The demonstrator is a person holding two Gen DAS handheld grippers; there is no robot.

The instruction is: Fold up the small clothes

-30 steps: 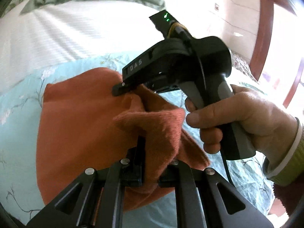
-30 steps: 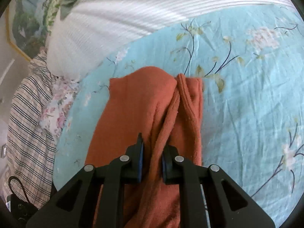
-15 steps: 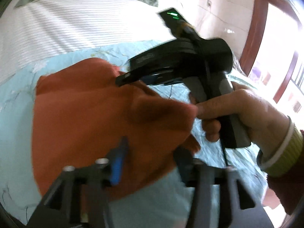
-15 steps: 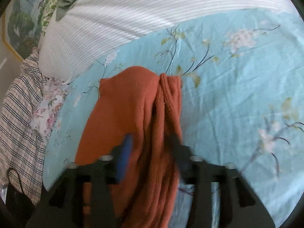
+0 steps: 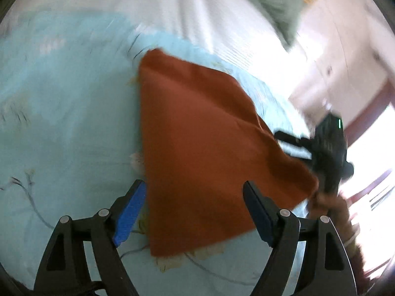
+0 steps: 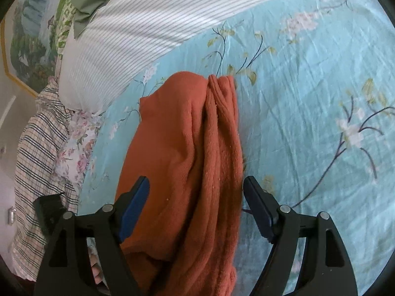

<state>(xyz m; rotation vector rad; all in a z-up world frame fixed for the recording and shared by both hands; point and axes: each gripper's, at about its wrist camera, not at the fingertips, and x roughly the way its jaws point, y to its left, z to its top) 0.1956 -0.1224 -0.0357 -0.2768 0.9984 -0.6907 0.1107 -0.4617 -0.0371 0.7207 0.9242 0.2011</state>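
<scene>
Fingers (image 5: 129, 212) of the left gripper (image 5: 195, 212) are spread wide and are opening more. Nothing is held by them. The orange knitted cloth (image 5: 205, 153) is seen between and above them, lying flat on the light blue flowered bedsheet (image 5: 61, 113), in the middle of the frame. This view is blurred.

The right gripper (image 6: 196, 209) is also spread wide and opening, with nothing gripped. The same cloth (image 6: 187, 162) lies between its fingers (image 6: 134, 207), bunched in long folds that run up to the middle of the frame. No pad is seen pressing on it.

A white striped pillow (image 6: 138, 34) is seen at the upper left. A checked cloth (image 6: 37, 148) is seen at the left edge. In the left view, the right gripper (image 5: 291, 145) is seen at the right edge of the cloth.
</scene>
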